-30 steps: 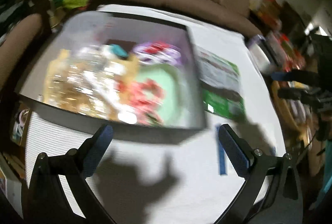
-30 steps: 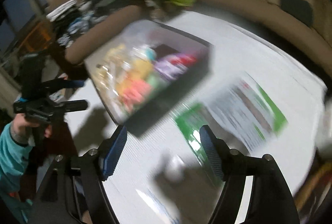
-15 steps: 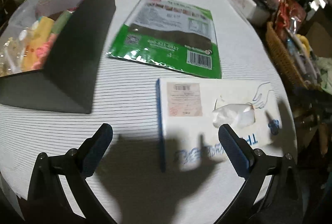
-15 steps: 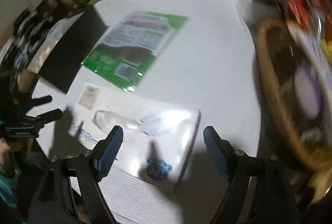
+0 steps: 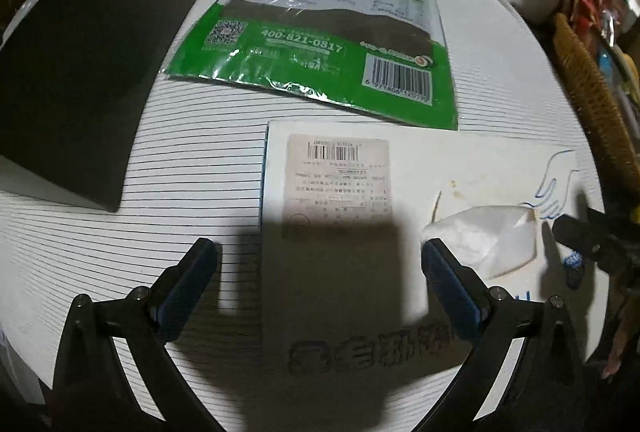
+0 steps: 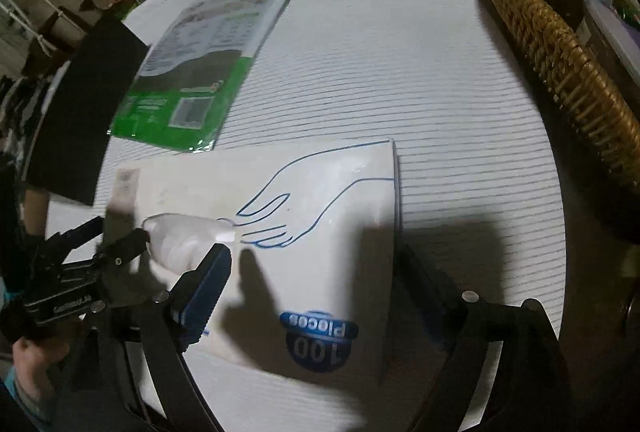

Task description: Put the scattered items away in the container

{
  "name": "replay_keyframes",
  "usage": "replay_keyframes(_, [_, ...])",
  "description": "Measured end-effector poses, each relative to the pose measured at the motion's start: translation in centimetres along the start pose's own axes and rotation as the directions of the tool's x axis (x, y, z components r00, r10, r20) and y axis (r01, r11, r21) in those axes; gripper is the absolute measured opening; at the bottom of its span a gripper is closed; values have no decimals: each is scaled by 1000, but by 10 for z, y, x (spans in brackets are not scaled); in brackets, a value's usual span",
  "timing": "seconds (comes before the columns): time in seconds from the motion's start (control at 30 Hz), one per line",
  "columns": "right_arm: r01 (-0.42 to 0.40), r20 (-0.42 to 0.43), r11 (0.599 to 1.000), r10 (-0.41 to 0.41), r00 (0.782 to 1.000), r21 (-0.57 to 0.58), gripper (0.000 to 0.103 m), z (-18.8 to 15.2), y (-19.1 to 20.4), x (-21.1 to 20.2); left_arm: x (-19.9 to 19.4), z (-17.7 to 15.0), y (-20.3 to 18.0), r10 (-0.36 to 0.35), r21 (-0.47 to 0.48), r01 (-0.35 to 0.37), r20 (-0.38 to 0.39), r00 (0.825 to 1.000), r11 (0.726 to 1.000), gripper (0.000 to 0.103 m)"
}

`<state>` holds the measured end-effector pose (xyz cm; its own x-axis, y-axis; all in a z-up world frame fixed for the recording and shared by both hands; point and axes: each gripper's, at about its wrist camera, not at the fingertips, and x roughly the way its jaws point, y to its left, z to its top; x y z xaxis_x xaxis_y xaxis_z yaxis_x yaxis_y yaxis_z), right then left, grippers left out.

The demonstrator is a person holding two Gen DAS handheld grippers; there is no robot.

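From the left wrist, the white glove box (image 5: 360, 216) lies flat on the striped tablecloth (image 5: 192, 159), with a barcode label on its lid, a blue edge on its left side and a clear plastic glove (image 5: 488, 236) puffing out of the slot. Just beyond it lies the green seaweed packet (image 5: 320, 43), and to the left stands the black container (image 5: 80, 71), of which only the outer wall shows. The left gripper (image 5: 320, 272) hangs over the box with its jaws spread wide and nothing between the pads; shadow blurs the print on the near part of the lid. From the right wrist, the same box (image 6: 312, 199) shows a blue hand outline and a round "100 pieces" badge. The right gripper (image 6: 312, 272) straddles its right end, jaws opening, pads off the box as far as shows; its right finger is lost in shadow. The left gripper (image 6: 108, 240) shows at the left edge, and a wicker basket (image 6: 552, 43) sits cut off at the right.
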<state>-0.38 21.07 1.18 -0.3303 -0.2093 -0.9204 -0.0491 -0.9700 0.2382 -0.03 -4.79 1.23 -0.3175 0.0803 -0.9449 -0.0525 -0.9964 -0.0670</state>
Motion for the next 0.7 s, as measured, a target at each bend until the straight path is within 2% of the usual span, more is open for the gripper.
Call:
replay_keyframes(0.13, [51,11,998,-50,999,-24,100,-4,7,9,4,0,-3,-4,-12,4,13,1000,1000,103])
replay_keyframes(0.27, [131,34,986,-128,991,-101,101,-10,24,15,4,-4,-15,5,31,-6,29,1000,1000,101])
replay_keyframes(0.4, [124,47,989,-121,992,-77,97,-10,18,11,0,-5,-20,5,22,-6,43,999,1000,93])
replay_keyframes(0.47, [119,76,992,-115,990,-49,96,-11,15,1,-6,-5,-14,-21,0,21,51,998,1000,82])
replay_keyframes(0.5, [108,98,993,-103,990,-45,95,-11,16,-7,-11,-4,-10,-37,-15,38,56,998,999,81])
replay_keyframes(0.6, [75,172,996,-68,983,-38,84,-10,19,-34,-34,-3,0,-43,-36,47,104,994,998,80])
replay_keyframes(0.7, [22,222,999,-14,975,-33,83,-8,27,-57,-54,-2,10,-49,-50,57,152,987,997,80])
